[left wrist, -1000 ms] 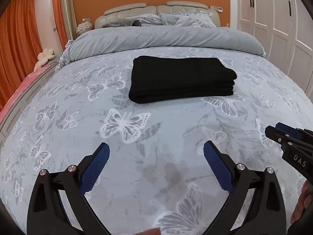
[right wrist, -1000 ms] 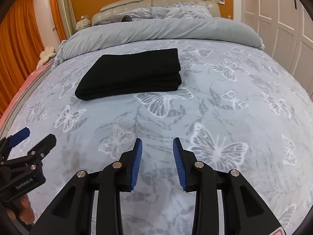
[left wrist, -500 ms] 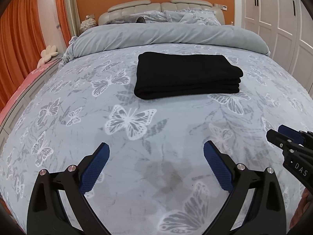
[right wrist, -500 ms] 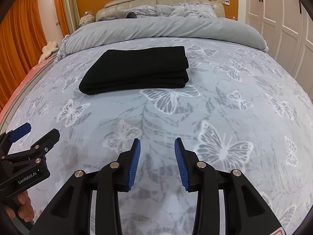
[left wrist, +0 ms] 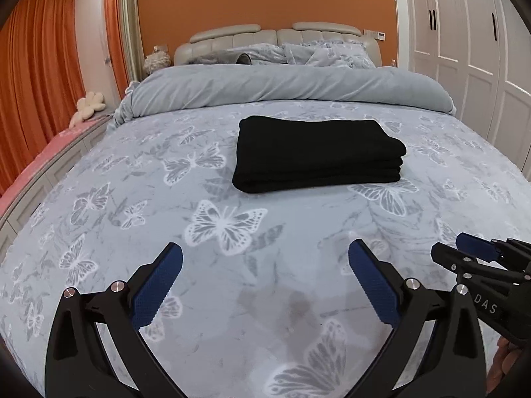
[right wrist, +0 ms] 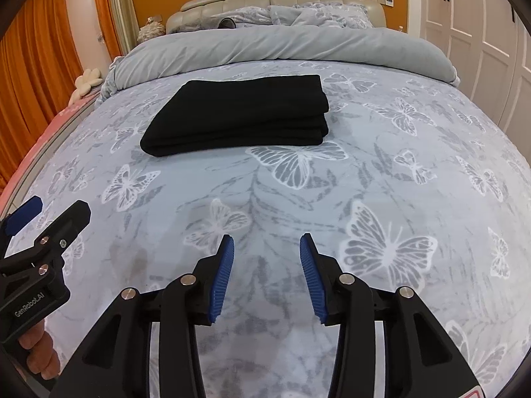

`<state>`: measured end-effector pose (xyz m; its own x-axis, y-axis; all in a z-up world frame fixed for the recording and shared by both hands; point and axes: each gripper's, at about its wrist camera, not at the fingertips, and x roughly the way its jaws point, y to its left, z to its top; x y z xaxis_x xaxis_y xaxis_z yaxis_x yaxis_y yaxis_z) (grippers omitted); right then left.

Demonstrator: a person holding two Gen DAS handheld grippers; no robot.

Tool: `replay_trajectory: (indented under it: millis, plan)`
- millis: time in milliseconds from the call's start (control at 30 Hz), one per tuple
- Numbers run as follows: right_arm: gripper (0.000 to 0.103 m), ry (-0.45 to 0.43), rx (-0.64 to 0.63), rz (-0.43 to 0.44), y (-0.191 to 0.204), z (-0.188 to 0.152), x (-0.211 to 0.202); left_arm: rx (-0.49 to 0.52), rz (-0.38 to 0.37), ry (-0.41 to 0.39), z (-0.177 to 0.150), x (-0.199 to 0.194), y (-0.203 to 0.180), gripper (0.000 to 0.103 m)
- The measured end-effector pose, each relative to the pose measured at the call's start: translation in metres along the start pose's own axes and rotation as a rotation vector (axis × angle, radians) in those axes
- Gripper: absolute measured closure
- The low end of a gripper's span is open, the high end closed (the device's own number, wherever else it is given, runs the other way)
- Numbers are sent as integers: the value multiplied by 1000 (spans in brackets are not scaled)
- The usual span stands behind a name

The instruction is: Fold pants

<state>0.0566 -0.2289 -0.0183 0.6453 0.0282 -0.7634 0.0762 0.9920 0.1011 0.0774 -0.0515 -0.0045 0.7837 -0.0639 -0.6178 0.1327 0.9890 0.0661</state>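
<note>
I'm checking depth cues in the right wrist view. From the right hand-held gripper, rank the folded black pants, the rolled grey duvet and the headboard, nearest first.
Measured from the right hand-held gripper:
1. Pants: folded on the bedspread, ahead and slightly left.
2. Duvet: rolled across the bed beyond the pants.
3. Headboard: against the orange wall, farthest back.

Right tongs (left wrist: 481, 298) read "DAS"; left tongs (right wrist: 30, 301), "GenRobot.AI".

Bedroom. Orange wall (left wrist: 265, 6) behind cream padded headboard (left wrist: 275, 34); orange curtains (left wrist: 36, 66) left; white panelled wardrobe doors (left wrist: 464, 49) right; butterfly-print bedspread (left wrist: 132, 199).
</note>
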Motion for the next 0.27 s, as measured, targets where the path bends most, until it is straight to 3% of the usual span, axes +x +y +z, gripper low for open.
replay_trajectory:
  millis: [100, 267]
  plan:
    - [61, -1, -4, 0, 1, 0, 0, -5, -18, 41, 2, 3, 2, 5]
    - [55, -5, -16, -4, 4, 0, -1, 10, -56, 24, 2, -2, 1, 5]
